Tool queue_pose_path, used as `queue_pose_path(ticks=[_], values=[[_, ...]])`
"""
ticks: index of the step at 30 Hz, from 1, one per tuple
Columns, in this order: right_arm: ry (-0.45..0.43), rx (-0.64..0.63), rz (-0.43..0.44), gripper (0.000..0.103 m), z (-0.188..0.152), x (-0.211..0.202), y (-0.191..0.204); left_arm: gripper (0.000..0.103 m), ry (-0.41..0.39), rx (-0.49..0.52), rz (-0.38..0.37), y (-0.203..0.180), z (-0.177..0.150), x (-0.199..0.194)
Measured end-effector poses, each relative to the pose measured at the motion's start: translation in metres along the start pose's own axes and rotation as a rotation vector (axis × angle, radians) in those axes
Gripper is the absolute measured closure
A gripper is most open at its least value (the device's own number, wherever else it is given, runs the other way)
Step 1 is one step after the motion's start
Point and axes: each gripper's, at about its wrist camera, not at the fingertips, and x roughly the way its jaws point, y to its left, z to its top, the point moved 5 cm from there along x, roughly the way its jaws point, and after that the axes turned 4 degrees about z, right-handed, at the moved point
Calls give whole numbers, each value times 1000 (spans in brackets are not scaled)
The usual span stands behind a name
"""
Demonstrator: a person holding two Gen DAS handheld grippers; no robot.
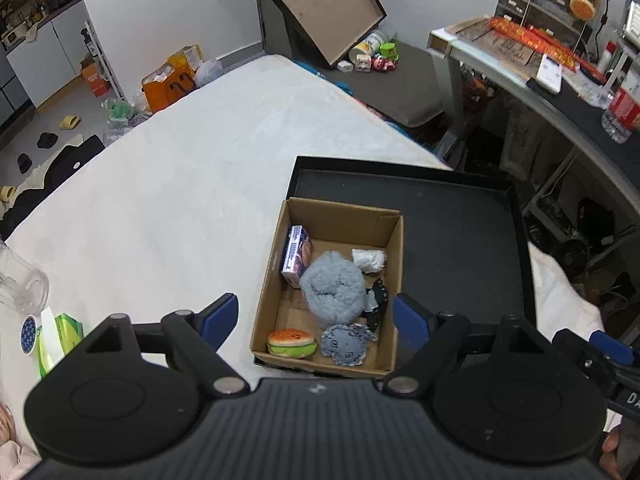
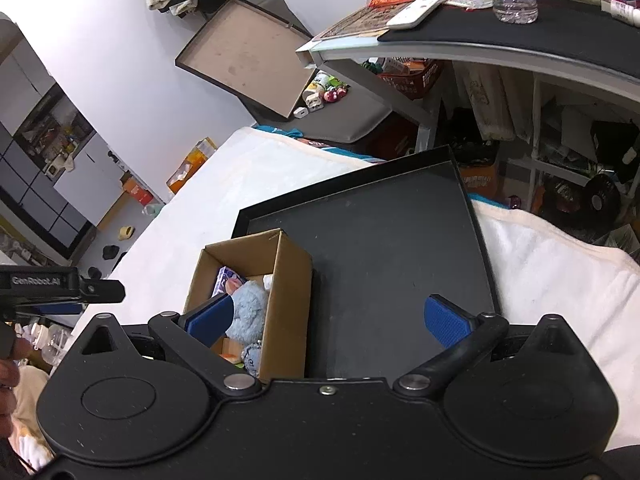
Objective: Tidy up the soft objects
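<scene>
An open cardboard box (image 1: 272, 264) stands on the left part of a black tray (image 1: 460, 216) on a white-covered bed. Inside lie a fluffy light-blue plush (image 1: 334, 288), a small grey-blue plush (image 1: 347, 344), a burger squishy (image 1: 291, 343), a purple packet (image 1: 297, 254), a white crumpled item (image 1: 370, 260) and a black item (image 1: 378, 300). My left gripper (image 1: 316, 316) is open and empty above the box's near end. My right gripper (image 2: 330, 320) is open and empty above the box (image 2: 290, 304) and tray (image 2: 400, 248); the blue plush (image 2: 250, 312) shows inside.
A clear bottle (image 1: 20, 284) and a green tissue pack (image 1: 60, 336) lie at the bed's left. A desk (image 1: 560, 92) with bottles and clutter stands to the right. A brown tray (image 1: 320, 4) leans on the far wall. The bed (image 1: 180, 184) stretches left of the tray.
</scene>
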Motion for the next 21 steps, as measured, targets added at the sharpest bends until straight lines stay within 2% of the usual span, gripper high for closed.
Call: queue_pose_path(ticks=[9, 21], values=[[-40, 10, 3, 0, 4, -29, -4, 20, -52, -19, -2, -4, -7, -37], [-78, -4, -12, 0, 5, -63, -4, 18, -67, -36, -35, -3, -34, -64]])
